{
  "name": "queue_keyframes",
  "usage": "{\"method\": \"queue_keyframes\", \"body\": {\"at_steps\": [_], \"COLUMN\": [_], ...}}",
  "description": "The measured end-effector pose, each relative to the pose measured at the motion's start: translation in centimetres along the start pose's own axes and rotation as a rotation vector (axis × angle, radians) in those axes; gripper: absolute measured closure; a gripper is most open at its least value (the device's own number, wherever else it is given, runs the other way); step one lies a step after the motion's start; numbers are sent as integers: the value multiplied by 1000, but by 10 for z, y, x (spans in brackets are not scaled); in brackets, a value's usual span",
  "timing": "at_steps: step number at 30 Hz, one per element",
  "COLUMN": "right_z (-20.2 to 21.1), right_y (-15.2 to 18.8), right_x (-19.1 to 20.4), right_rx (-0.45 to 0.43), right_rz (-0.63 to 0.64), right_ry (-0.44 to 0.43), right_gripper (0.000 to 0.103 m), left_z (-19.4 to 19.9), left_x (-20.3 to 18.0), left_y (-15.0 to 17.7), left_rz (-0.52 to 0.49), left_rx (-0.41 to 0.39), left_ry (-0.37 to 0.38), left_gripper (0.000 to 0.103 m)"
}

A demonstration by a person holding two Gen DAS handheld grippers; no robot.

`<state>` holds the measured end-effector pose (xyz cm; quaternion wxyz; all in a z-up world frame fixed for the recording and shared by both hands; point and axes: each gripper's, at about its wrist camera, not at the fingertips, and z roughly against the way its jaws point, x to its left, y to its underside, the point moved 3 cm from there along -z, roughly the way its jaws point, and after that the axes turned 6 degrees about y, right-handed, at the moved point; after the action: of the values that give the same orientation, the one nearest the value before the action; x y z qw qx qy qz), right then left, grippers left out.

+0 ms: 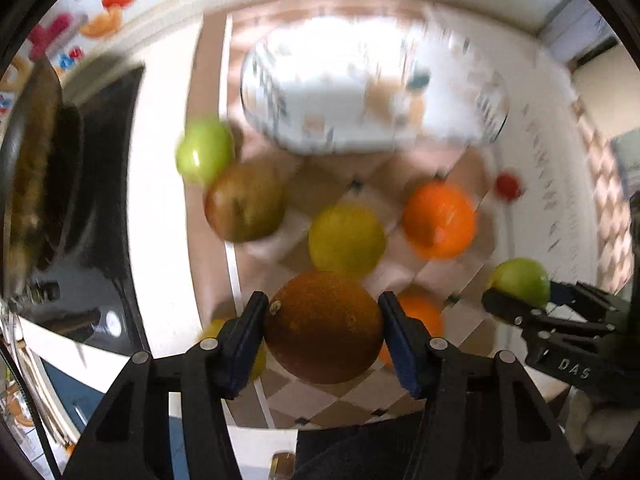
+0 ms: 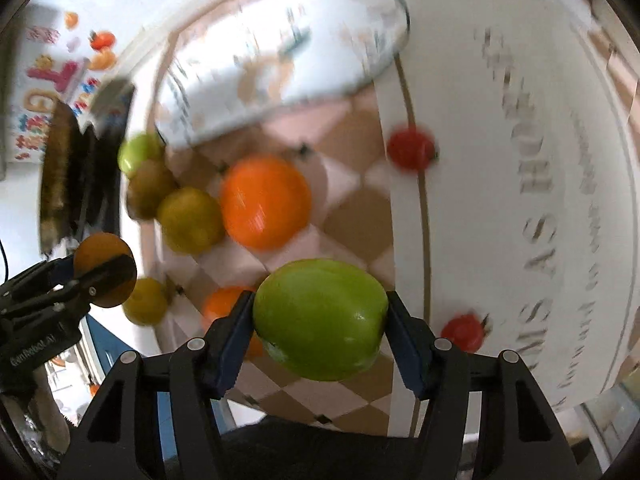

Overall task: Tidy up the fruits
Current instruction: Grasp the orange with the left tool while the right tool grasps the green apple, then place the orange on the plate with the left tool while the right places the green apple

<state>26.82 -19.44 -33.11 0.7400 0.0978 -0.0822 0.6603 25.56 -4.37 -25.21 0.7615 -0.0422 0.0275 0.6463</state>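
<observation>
My left gripper (image 1: 322, 330) is shut on a dark orange (image 1: 323, 327) and holds it above the checkered cloth (image 1: 320, 400). My right gripper (image 2: 320, 322) is shut on a green apple (image 2: 320, 318); it also shows in the left wrist view (image 1: 520, 282). On the cloth lie a green apple (image 1: 205, 151), a brownish apple (image 1: 244, 204), a yellow lemon (image 1: 346, 240), a bright orange (image 1: 439, 221), another orange (image 1: 420, 314) and a yellow fruit (image 2: 145, 301). A glass bowl (image 1: 372, 92) stands at the far side.
Two small red tomatoes (image 2: 411, 148) (image 2: 464, 333) lie on the white lettered cloth at the right. A dark stove top with a pan (image 1: 52, 184) is at the left. A fridge door with magnets (image 1: 100, 12) is behind.
</observation>
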Motion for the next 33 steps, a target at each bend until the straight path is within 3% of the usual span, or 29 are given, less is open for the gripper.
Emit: {"method": "queue_keyframes", "body": {"at_steps": [3, 7, 13, 22, 33], "right_z": [25, 42, 29, -23, -41], "right_y": [-31, -87, -164, -214, -228], "right_x": [7, 16, 29, 37, 34], "right_rx": [-66, -154, -171, -74, -15], "right_rz": [10, 36, 63, 136, 172], "right_ry": [-20, 10, 70, 160, 185], "right_gripper": [37, 37, 37, 37, 37], "left_z": [33, 33, -5, -77, -109], "left_x": [-5, 24, 48, 59, 59], "left_y": [-39, -116, -185, -223, -218], "left_rz": [13, 59, 186, 271, 291], "left_rx": [-69, -127, -78, 83, 139], "left_ry": [55, 84, 146, 192, 184], "left_gripper": [49, 49, 49, 49, 48]}}
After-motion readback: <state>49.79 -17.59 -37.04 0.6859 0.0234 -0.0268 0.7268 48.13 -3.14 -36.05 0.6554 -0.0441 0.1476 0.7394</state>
